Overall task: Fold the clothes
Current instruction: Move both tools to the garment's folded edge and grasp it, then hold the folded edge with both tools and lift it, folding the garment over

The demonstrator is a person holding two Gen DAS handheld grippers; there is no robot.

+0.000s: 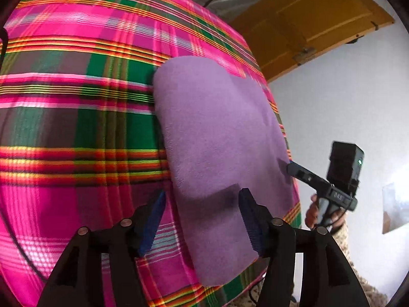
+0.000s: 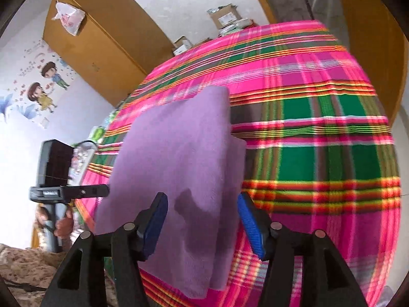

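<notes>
A folded purple cloth [image 1: 219, 138] lies flat on a pink, green and orange plaid bedspread [image 1: 76, 117], near its edge. The left gripper [image 1: 202, 220] hovers over the cloth's near end with its 2 blue pads [image 1: 153, 220] spread apart, pinching nothing. The right gripper [image 2: 203, 226], seen from its own camera, hangs likewise above the cloth [image 2: 176, 158], jaws wide and empty. From the left wrist view, the right gripper [image 1: 294, 167] points at the cloth's far side, carried by a hand [image 1: 313, 213].
</notes>
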